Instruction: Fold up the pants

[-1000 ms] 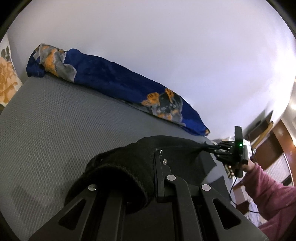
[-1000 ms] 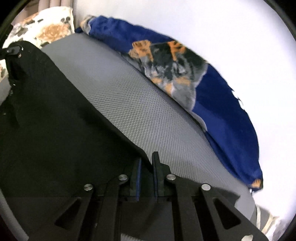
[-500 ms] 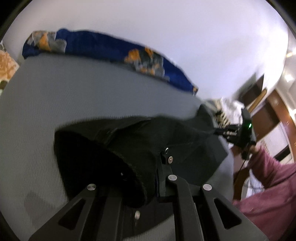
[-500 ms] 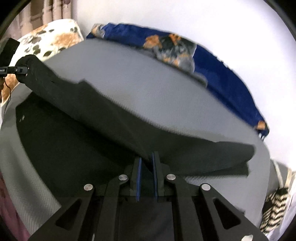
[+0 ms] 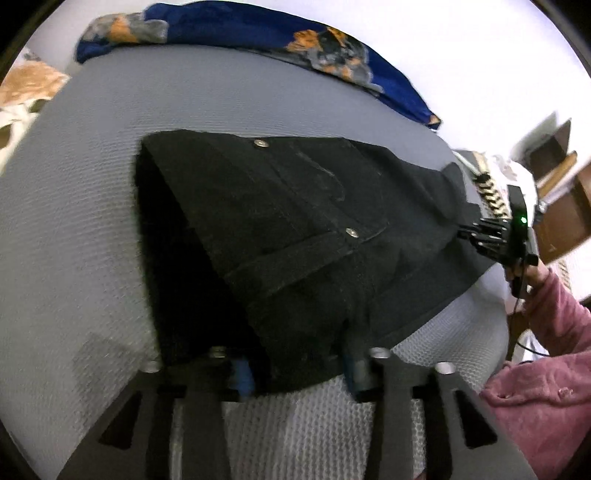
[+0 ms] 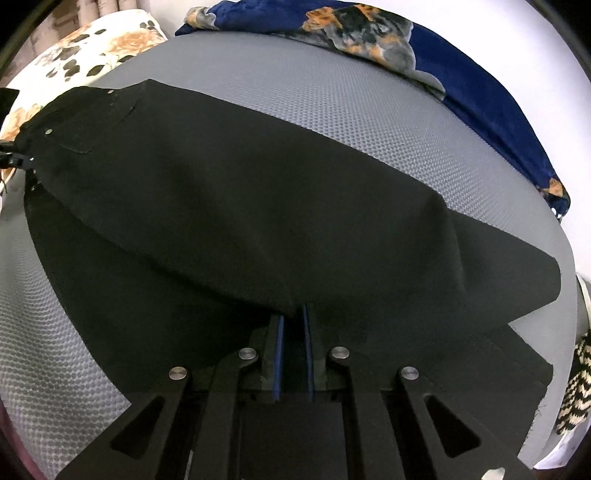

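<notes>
Black pants [image 5: 303, 236] lie spread on the grey mesh mattress [image 5: 74, 229], waistband end with metal studs toward the left wrist view. My left gripper [image 5: 295, 369] has its jaws spread wide, and the waistband edge lies loose between them. My right gripper [image 6: 293, 350] is shut on the edge of a pant leg [image 6: 258, 206] and holds that fold lifted over the lower leg. The right gripper also shows in the left wrist view [image 5: 476, 236] at the far right, on the leg fabric.
A blue blanket [image 5: 258, 33] with an orange and grey print lies along the white wall at the mattress's far edge. A floral pillow [image 6: 92, 44] sits at the left. A striped cloth [image 6: 576, 391] hangs at the right edge. Wooden furniture [image 5: 561, 206] stands beyond.
My left gripper has opened and let go of the waistband, which now lies lower and flatter on the mattress. The right gripper has carried the leg fold down and forward.
</notes>
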A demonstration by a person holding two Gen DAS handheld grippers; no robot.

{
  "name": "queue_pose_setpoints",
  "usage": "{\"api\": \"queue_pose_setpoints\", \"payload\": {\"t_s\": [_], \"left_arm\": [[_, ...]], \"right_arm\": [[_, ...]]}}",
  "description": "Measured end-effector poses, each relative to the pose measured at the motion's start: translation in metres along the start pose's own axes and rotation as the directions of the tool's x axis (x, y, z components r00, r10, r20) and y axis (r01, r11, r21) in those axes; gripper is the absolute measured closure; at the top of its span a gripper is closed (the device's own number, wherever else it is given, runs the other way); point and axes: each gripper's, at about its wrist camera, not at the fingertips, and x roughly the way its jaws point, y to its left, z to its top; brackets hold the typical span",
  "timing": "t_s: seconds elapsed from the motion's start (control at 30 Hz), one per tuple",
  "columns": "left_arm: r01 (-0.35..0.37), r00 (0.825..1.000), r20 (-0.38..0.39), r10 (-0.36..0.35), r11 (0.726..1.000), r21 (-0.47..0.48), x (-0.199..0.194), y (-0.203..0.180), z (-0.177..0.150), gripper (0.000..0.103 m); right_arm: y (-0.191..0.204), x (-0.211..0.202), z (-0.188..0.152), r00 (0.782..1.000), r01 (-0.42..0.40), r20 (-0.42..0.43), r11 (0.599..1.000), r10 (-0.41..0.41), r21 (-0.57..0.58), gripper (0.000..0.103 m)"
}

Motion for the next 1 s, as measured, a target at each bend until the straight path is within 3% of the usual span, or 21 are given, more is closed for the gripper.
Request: {"api": "queue_pose_setpoints", "payload": {"t_s": [0.07,0.1,0.2,0.37,0.43,0.63,0.7,0.77,0.83,1.0], "left_arm": [[-0.067,0.998,0.014,0.068,0.997,-0.046,-0.012,0.004,-0.005,0.030],[-0.079,0.996,0.024,0.081,0.993,-0.083,-0.018,0.007,-0.008,0.030],[-0.026,0.997,0.062,0.043,0.970,-0.242,-0.037,0.017,-0.018,0.030],[0.117,0.985,0.164,-0.048,0.888,-0.446,-0.046,0.016,-0.035,0.031],[0.156,0.981,0.177,-0.075,0.846,-0.509,-0.036,0.018,-0.039,0.036],[0.160,0.982,0.176,-0.065,0.782,-0.603,-0.010,0.022,-0.036,0.048],[0.174,0.980,0.188,-0.070,0.765,-0.620,-0.006,0.025,-0.036,0.062],[0.159,0.981,0.187,-0.053,0.773,-0.614,-0.005,0.024,-0.032,0.077],[0.173,0.976,0.208,-0.056,0.780,-0.602,-0.012,0.022,-0.025,0.080],[0.156,0.961,0.275,-0.026,0.873,-0.462,-0.054,0.006,0.019,0.080]], "right_arm": [[0.000,-0.001,0.000,1.000,0.001,0.004,1.000,-0.001,-0.003,0.096],[0.000,-0.002,0.000,1.000,0.001,0.007,1.000,-0.001,-0.001,0.096],[-0.001,-0.002,0.000,1.000,0.001,0.014,1.000,-0.001,0.000,0.095],[-0.001,-0.003,0.000,1.000,-0.004,0.031,1.000,0.004,0.003,0.095],[0.000,-0.004,-0.002,0.999,-0.007,0.034,1.000,0.007,0.002,0.095],[0.001,-0.008,-0.009,0.999,-0.009,0.044,1.000,0.009,0.001,0.095],[0.001,-0.008,-0.007,0.999,-0.009,0.046,1.000,0.009,0.003,0.095],[0.001,-0.009,-0.007,0.999,-0.007,0.051,1.000,0.007,0.015,0.095],[-0.003,-0.012,-0.004,0.998,-0.006,0.065,1.000,0.004,0.030,0.096],[-0.001,-0.041,-0.001,0.993,0.002,0.119,0.999,-0.008,0.051,0.096]]}}
